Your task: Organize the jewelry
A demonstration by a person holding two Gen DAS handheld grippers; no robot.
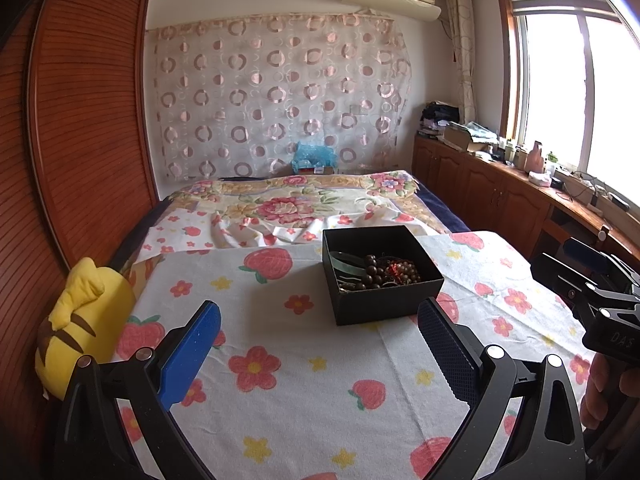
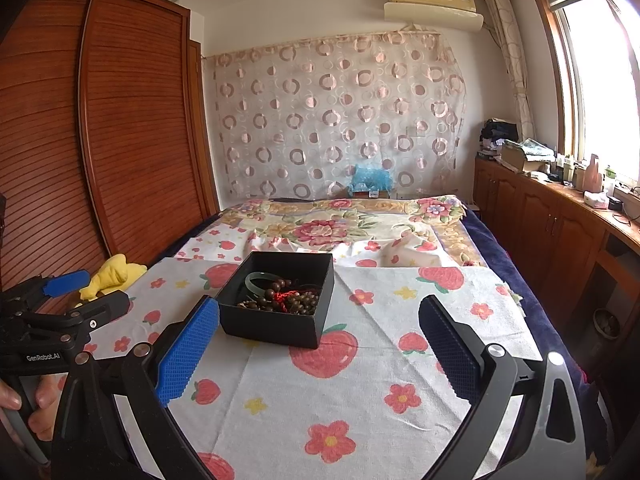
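A black open box stands on the strawberry-print cloth. Inside it lie dark brown bead bracelets, a red cord and a green bangle. The box also shows in the right wrist view, with beads and bangle inside. My left gripper is open and empty, a little short of the box. My right gripper is open and empty, just right of and before the box. Each gripper shows in the other's view: the right one, the left one.
A yellow plush toy lies at the cloth's left edge beside a wooden wardrobe. A floral bed stretches behind the cloth. Wooden cabinets with clutter run under the window on the right.
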